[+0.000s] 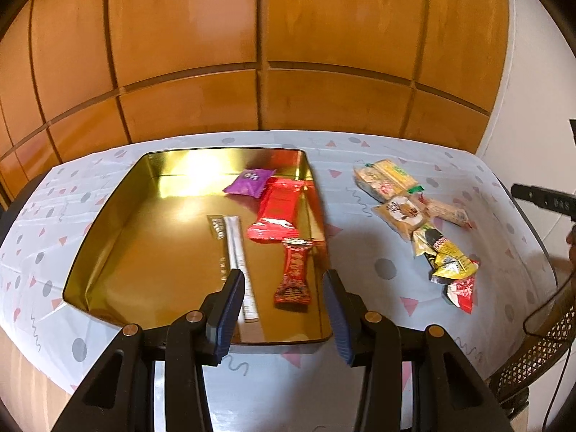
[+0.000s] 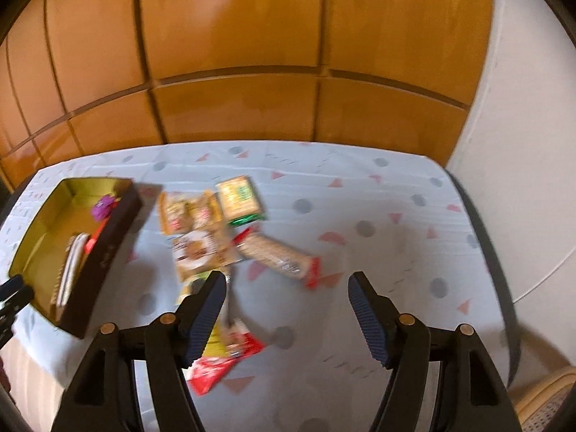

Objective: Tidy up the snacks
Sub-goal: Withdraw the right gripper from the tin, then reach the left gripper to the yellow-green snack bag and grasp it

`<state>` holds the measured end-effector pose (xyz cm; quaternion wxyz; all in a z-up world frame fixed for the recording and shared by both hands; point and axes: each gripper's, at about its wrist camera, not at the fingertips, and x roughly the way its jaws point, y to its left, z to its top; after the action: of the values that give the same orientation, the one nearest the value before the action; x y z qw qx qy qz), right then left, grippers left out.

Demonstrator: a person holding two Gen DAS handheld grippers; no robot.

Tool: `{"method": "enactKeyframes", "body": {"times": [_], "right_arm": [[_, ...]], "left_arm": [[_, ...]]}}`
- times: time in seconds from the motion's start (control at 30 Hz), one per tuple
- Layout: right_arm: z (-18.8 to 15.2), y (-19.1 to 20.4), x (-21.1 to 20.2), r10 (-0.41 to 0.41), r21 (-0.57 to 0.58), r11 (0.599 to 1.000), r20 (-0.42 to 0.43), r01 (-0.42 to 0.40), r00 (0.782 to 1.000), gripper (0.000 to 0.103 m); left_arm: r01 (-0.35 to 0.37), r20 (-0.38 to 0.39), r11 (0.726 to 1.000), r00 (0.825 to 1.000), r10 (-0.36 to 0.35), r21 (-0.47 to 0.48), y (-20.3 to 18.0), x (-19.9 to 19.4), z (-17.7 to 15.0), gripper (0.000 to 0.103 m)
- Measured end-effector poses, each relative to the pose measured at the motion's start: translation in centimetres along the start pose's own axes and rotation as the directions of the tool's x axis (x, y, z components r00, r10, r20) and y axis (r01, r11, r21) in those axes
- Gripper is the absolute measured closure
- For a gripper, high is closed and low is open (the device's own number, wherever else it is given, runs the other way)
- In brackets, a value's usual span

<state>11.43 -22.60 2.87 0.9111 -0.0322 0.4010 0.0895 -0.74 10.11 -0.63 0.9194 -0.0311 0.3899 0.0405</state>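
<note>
Snacks [image 2: 201,237] blurred, partly behind hand-held gripper [image 2: 284,320]

Glossy orange wood panelling [image 1: 259,72] behind a patterned tablecloth [image 1: 360,252], white wall [image 2: 522,144] alongside.

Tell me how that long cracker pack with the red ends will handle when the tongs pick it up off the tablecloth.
The cracker pack looks like a stack in thin clear film, so it is probably fairly stiff along its length but brittle: a hard squeeze could crack the contents. It lies flat on the tablecloth, so it is unlikely to roll. Its glossy wrap may slip between the open right tongs.
</note>
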Motion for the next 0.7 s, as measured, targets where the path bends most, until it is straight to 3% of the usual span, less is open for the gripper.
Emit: {"method": "enactKeyframes", "body": {"times": [0.3, 0.43, 0.5, 0.7], "right_arm": [[0.8, -5.2, 2.3, -0.103, 0.077, 0.992, 0.054, 0.098, 0.993, 0.032], [0.2, -7.8, 3.8, -0.076, 0.197, 0.978, 0.014, 0.072, 0.997, 0.032], [0.3, -8.6, 3.5, -0.057, 0.239, 0.97, 0.046, 0.045, 0.997, 0.032], [0.2, -8.7, 2.9, -0.039, 0.26, 0.965, 0.077, 0.018, 0.996, 0.031]], "left_arm": [[0.017, -0.01, 0.998, 1.0, -0.017, 0.061, -2.3, 0.3, 0.6, 0.058], [0.023, -0.022, 0.996, 1.0, -0.021, 0.088, -3.4, 0.7, 0.9, 0.058], [0.031, -0.029, 0.994, 0.999, -0.028, 0.101, -3.9, 0.9, 1.0, 0.058], [0.052, -0.042, 0.99, 0.998, -0.046, 0.135, -5.8, 1.4, 1.3, 0.058]]}}
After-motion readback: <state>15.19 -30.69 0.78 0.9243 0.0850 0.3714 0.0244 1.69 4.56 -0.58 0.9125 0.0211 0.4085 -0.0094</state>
